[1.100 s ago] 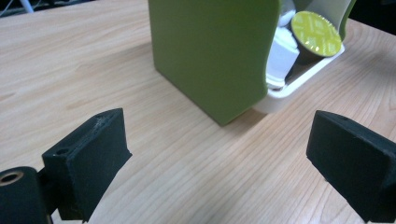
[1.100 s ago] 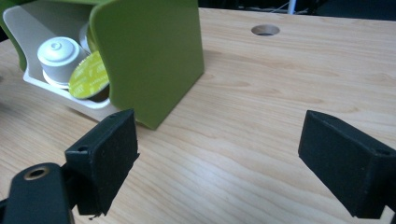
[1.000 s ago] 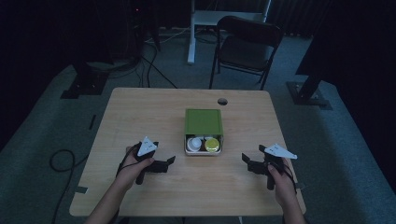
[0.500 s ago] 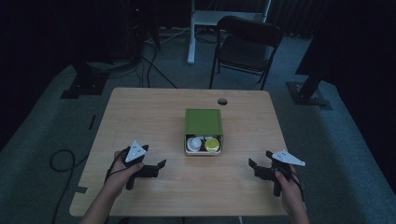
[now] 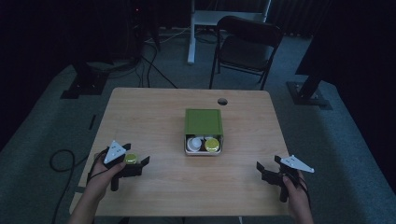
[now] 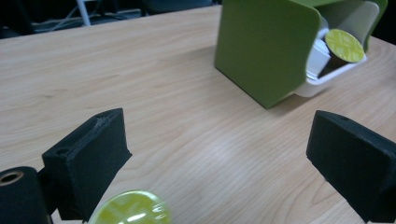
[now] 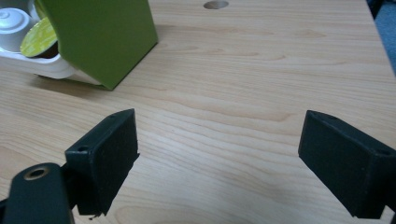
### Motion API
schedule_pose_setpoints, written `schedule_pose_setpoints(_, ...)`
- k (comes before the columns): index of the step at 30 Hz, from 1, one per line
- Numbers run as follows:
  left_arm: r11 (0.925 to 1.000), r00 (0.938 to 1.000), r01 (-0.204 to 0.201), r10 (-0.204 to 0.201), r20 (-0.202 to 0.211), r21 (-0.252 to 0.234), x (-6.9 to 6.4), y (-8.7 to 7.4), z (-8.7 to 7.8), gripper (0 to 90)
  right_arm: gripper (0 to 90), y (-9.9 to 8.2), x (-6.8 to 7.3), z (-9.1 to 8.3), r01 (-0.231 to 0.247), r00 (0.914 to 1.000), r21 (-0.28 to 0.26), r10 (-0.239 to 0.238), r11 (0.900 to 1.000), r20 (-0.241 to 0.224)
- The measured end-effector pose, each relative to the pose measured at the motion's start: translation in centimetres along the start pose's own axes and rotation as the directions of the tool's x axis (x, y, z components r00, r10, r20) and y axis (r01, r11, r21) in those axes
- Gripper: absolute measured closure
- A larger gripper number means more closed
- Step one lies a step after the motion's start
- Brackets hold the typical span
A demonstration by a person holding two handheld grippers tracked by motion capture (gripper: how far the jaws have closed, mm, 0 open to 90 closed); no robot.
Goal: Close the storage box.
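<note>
A green box (image 5: 203, 122) lies at the table's middle, its open end toward the person. A white tray (image 5: 204, 152) sticks out of it with a yellow-lidded capsule (image 5: 212, 145) and a white capsule (image 5: 193, 143) inside. My left gripper (image 5: 141, 167) rests open at the front left. A loose yellow-lidded capsule (image 5: 131, 158) stands on the table beside it, and in the left gripper view this capsule (image 6: 130, 210) sits just inside the left jaw, with the gripper (image 6: 219, 154) wide open. My right gripper (image 5: 266, 170) is open at the front right, nothing between its jaws (image 7: 219, 140).
A round cable hole (image 5: 222, 101) sits near the table's far edge. A dark chair (image 5: 245, 42) stands behind the table. A cable loop (image 5: 60, 158) lies on the floor at the left. Bare wood lies between both grippers and the box (image 7: 102, 32).
Both hands have drawn back toward the table's front edge and outward, away from the box. A yellow-lidded capsule now shows on the table by the left gripper.
</note>
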State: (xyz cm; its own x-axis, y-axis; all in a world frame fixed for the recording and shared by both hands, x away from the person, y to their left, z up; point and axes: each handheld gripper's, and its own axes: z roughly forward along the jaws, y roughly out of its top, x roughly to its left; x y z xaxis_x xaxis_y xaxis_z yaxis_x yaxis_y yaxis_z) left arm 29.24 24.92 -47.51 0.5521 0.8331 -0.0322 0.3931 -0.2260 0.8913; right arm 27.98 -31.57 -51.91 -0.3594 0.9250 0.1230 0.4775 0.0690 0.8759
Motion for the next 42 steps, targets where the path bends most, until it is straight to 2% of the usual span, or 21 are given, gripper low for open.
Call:
schedule_pose_setpoints(4, 0.9998, 0.9992, 0.015, -0.015, -0.038, -0.014, 1.0, -0.1, -1.1, 5.6, 11.7, -0.4, -0.3, -0.4, -0.011, 0.9997, 0.007, 0.011, 0.9999, 0.021)
schedule_pose_setpoints(9, 0.9994, 0.9969, 0.035, -0.036, -0.070, -0.006, 2.0, -0.9, -2.1, 5.6, 11.7, -1.0, -0.6, -0.8, -0.012, 0.9981, 0.027, 0.010, 0.9996, 0.060)
schedule_pose_setpoints(17, 0.9981, 0.9948, 0.054, -0.051, -0.088, 0.030, 3.1, -2.8, -3.4, 5.6, 11.7, -1.5, -1.0, -1.3, -0.012, 0.9974, 0.033, 0.009, 0.9994, 0.071)
schedule_pose_setpoints(23, 0.9967, 0.9895, 0.060, -0.052, -0.135, 0.056, 3.9, -4.3, -4.4, 5.6, 11.7, -2.0, -1.0, -1.4, -0.018, 0.9972, 0.046, 0.015, 0.9988, 0.074)
schedule_pose_setpoints(29, 0.9918, 0.9804, 0.082, -0.062, -0.187, 0.098, 4.6, -5.9, -5.1, 5.6, 11.7, -2.4, -1.0, -1.4, -0.016, 0.9958, 0.063, 0.010, 0.9979, 0.091)
schedule_pose_setpoints(35, 0.9827, 0.9673, 0.121, -0.085, -0.239, 0.141, 5.2, -7.5, -5.3, 5.6, 11.7, -2.6, -1.0, -1.0, -0.016, 0.9939, 0.096, 0.006, 0.9953, 0.110)
schedule_pose_setpoints(38, 0.9768, 0.9581, 0.127, -0.076, -0.276, 0.172, 5.5, -8.0, -5.2, 5.6, 11.7, -2.8, -1.0, -0.7, -0.009, 0.9913, 0.122, -0.007, 0.9924, 0.132)
schedule_pose_setpoints(40, 0.9710, 0.9534, 0.146, -0.087, -0.289, 0.190, 5.5, -8.3, -5.0, 5.6, 11.6, -2.9, -0.9, -0.5, -0.019, 0.9903, 0.134, 0.000, 0.9908, 0.139)
schedule_pose_setpoints(42, 0.9673, 0.9449, 0.158, -0.090, -0.315, 0.199, 5.6, -8.4, -4.9, 5.6, 11.7, -3.1, -1.0, -0.3, -0.022, 0.9885, 0.149, 0.000, 0.9886, 0.151)
